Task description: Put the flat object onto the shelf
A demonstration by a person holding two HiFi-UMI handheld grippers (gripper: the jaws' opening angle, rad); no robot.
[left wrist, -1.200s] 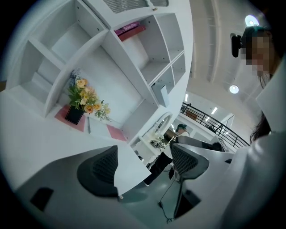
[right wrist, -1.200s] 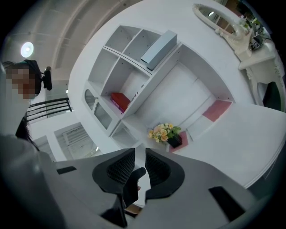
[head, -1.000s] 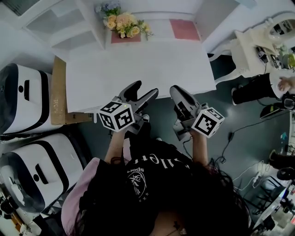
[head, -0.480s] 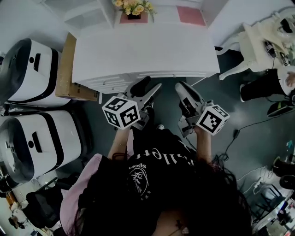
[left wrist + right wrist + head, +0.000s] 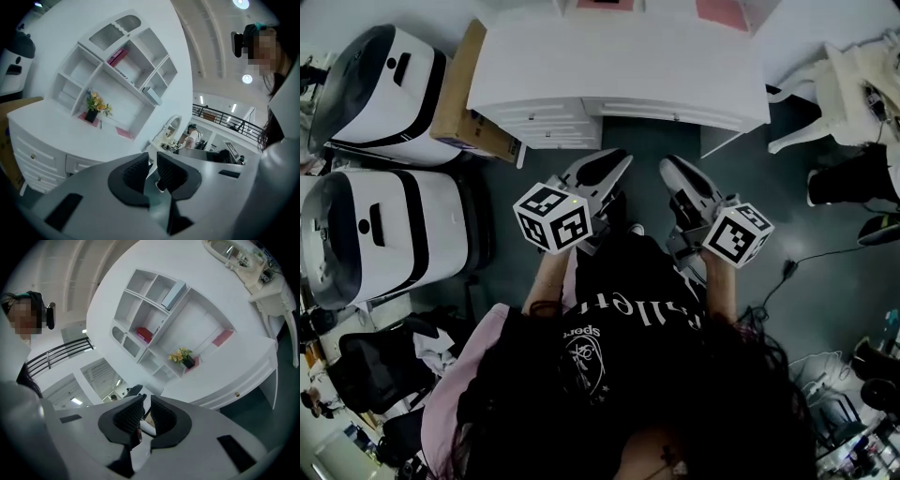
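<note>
While L gripper (image 5: pixel 151 157) closes empty | desk (image 5: pixel 619 66) back cut off, head view

Cool, even indoor light; heavy fisheye bend in every view.
From above, the white desk (image 5: pixel 619 66) glares almost featureless, while the floor (image 5: pixel 825 281) in front of the desk lies dim and murky. Ceiling lamps (image 5: pixel 247 78) up right of the desk flare. The shelf (image 5: pixel 117 70) on the desk stays sharp; frame edges darken and curve.

A white desk (image 5: pixel 619 66) stands on dark floor (image 5: pixel 825 281) beside 2 white machines (image 5: pixel 375 234).
</note>
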